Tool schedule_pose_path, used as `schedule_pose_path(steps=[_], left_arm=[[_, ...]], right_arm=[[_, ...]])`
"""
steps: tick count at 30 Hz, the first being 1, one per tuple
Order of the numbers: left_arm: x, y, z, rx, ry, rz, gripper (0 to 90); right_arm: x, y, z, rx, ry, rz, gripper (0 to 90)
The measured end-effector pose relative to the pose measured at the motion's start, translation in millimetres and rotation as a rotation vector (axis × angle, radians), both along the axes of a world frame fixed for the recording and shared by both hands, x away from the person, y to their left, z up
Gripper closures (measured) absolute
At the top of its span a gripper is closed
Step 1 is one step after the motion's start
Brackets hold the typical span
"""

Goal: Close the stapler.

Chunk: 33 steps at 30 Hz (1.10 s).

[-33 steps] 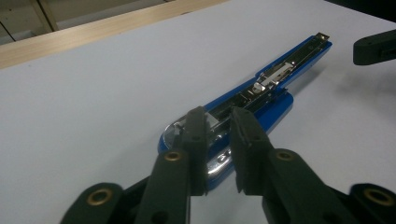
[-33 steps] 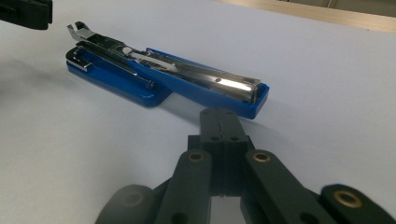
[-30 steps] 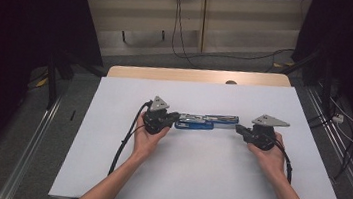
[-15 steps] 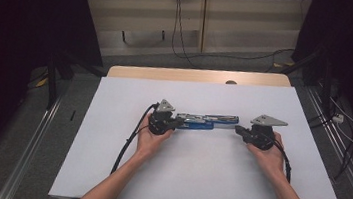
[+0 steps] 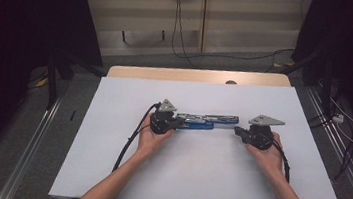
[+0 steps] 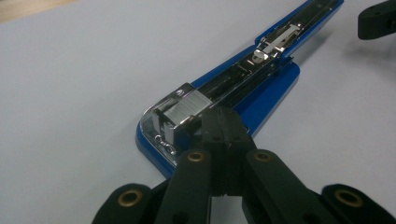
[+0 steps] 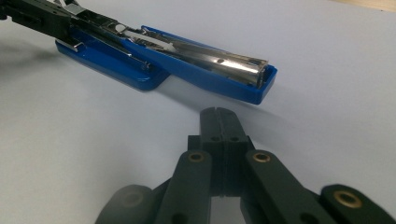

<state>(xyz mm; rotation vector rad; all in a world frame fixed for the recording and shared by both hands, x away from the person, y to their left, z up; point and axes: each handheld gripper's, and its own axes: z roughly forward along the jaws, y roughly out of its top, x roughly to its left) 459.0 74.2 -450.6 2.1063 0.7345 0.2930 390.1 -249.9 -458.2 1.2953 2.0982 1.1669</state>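
The left gripper (image 6: pixel 223 122), jaws shut with nothing between them, touches the near end of the blue stapler (image 6: pixel 261 88). The right gripper (image 7: pixel 219 116), shut and empty too, waits just beside its far end. The stapler lies opened flat on the white table (image 5: pixel 195 182). It looks hard, smooth and probably slippery; grab its thin blue sides. Behind it are wood panels (image 5: pixel 183 20) and cables (image 5: pixel 180 44).

We see the white table (image 5: pixel 195 182) evenly lit under dim, dark surroundings, with soft shadows beneath the stapler (image 7: pixel 196 70), a glint of glare on its metal rail, and our nearest black jaws slightly blurred
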Motion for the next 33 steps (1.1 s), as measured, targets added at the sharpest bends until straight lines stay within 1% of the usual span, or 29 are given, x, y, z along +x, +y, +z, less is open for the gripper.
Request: schedule_pose_path(steps=[1,3,4,8,9,12,13,15,17,18,21,24,25,28,33], left_arm=[[-0.2,0.2,0.9,0.019,-0.010,-0.006,90.0],[-0.1,0.4,0.4,0.011,-0.008,-0.003,90.0],[0.0,1.0,0.2,0.006,-0.001,-0.002,90.0],[-0.6,0.5,0.1,0.007,0.000,0.000,90.0],[-0.5,0.7,0.0,0.006,-0.001,0.000,90.0],[-0.2,1.1,0.2,0.008,-0.001,0.000,90.0],[-0.1,0.9,0.2,0.006,-0.001,0.000,90.0],[-0.1,1.0,0.1,0.006,-0.001,-0.001,90.0],[0.1,1.1,0.1,0.005,0.000,-0.001,90.0],[0.4,1.4,0.1,0.005,-0.001,-0.003,90.0],[0.6,1.2,-0.1,-0.001,0.005,0.000,90.0],[0.8,1.6,0.0,0.002,0.000,0.001,90.0],[0.9,1.6,0.0,0.003,-0.001,0.000,90.0],[0.6,1.5,-0.2,-0.001,0.004,0.001,90.0],[0.3,1.0,-0.3,0.003,-0.006,-0.003,90.0]], right_arm=[[-0.4,-0.5,-0.2,-0.008,0.009,-0.005,90.0],[-0.2,-1.0,-0.3,-0.009,0.011,-0.007,90.0],[0.2,-1.3,0.0,-0.009,0.012,-0.009,90.0],[1.5,-1.2,2.0,-0.013,0.013,-0.009,90.0],[3.3,-0.9,2.6,-0.022,0.029,-0.013,90.0],[5.9,-0.6,3.5,-0.023,0.033,-0.018,90.0],[9.0,0.3,4.6,-0.035,0.043,-0.015,90.0],[10.0,1.0,5.1,-0.036,0.049,-0.015,90.0],[13.8,3.7,5.0,-0.052,0.063,0.004,90.0],[13.8,3.7,5.0,-0.052,0.063,0.004,90.0],[17.3,7.8,2.1,-0.074,0.087,0.020,90.0],[22.2,11.6,2.4,-0.090,0.098,0.030,90.0],[23.8,11.8,2.8,-0.097,0.105,0.026,90.0],[26.3,11.9,4.0,-0.097,0.107,0.014,90.0],[28.7,12.2,2.7,-0.101,0.122,-0.002,90.0]])
